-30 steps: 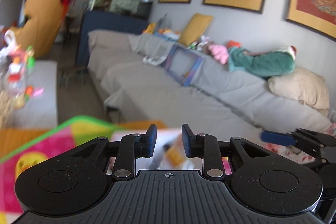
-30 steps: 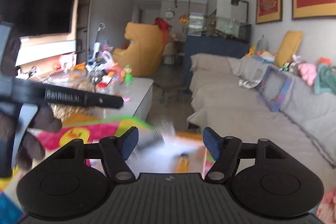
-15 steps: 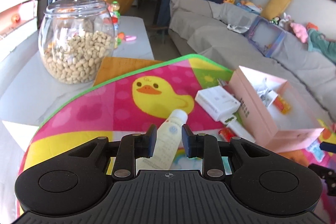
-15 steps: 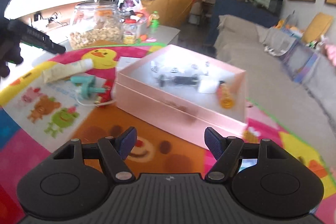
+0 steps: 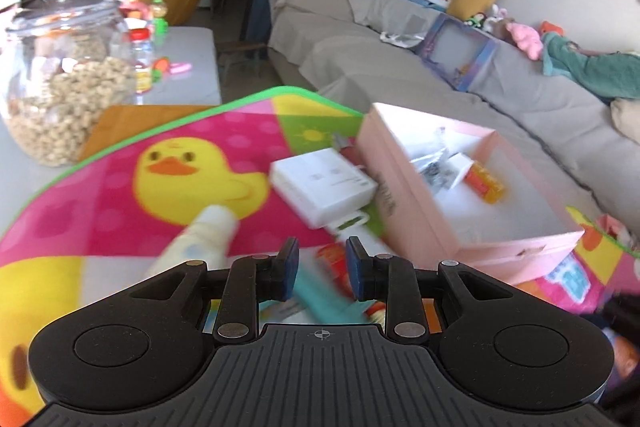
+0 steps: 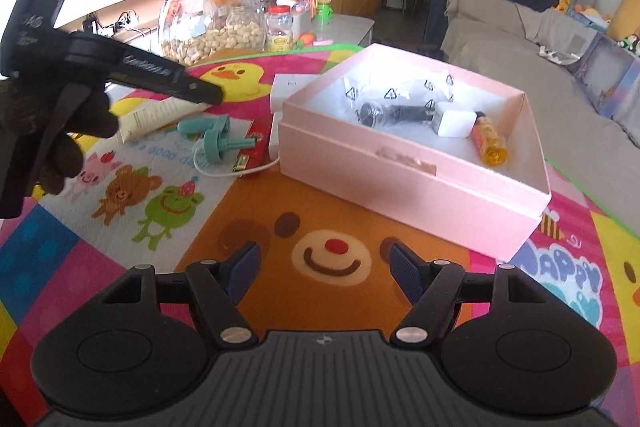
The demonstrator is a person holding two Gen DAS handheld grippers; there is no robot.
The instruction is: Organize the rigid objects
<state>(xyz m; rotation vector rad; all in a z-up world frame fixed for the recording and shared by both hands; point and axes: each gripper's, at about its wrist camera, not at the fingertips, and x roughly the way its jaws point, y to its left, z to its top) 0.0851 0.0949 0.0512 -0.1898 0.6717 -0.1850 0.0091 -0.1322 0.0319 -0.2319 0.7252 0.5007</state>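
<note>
Pink box (image 6: 416,163): sits open on the cartoon play mat (image 6: 320,259), serving as the collecting place for the loose items.
Already in the pink box: a bagged dark object (image 6: 394,111), a white cube-shaped plug (image 6: 454,123) and a small orange bottle (image 6: 490,143), lying together toward its far right corner.
Outside the pink box, to its left: a white carton (image 5: 324,187) touching its wall, a cream tube (image 6: 154,117), a teal plastic piece (image 6: 216,143), a red packet (image 6: 252,147) and a thin white cable (image 6: 240,173).
Left gripper (image 5: 320,263): released, jaws a narrow gap apart with nothing clamped, hanging above the blurred teal piece left of the pink box.
Right gripper (image 6: 322,269): jaws spread wide, holding nothing, hovering over the mat just in front of the pink box.
Progress: judged roughly a third done, since three things are in and about five lie outside.
Remaining: likely picking up each leftover, the teal piece seemingly first.
</note>
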